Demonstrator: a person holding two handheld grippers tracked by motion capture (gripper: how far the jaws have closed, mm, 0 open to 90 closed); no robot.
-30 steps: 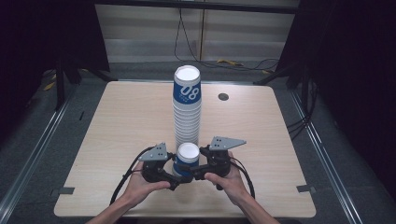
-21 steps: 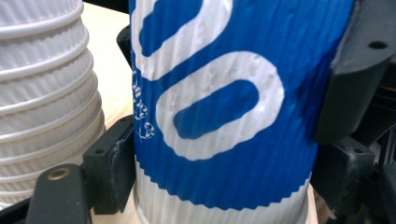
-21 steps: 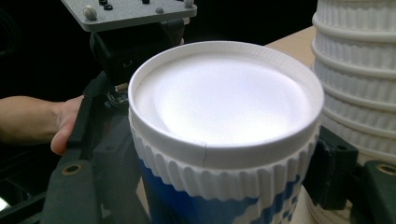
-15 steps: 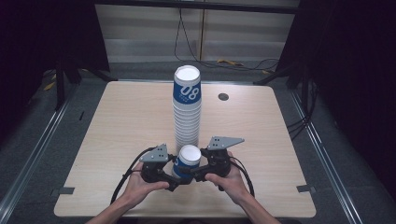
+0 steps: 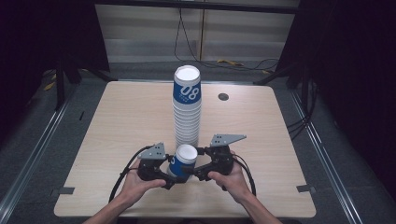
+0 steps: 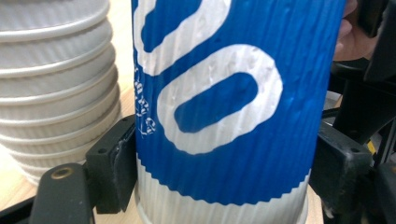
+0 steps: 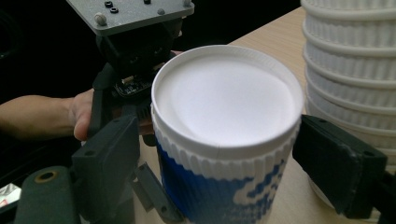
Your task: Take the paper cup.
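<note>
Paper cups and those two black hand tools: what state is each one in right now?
Single cup: upside down on the table, bottom up, between both tools.
Cup stack: upside down, upright, standing just behind the single cup.
Left tool: shut on the single cup, jaws just closed.
Right tool: open around the cup's top end, jaws just opened.

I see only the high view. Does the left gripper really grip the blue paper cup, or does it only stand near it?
Observer: It grips. In the left gripper view the left gripper has just been closing its jaws, and both pads press on the blue paper cup.
Operator: And the right gripper?
Observer: The right gripper has just been opening its jaws; its own view shows a gap between one pad and the cup.
Operator: Is the cup upright?
Observer: No, it is upside down: the right gripper view shows its closed white base on top.
</note>
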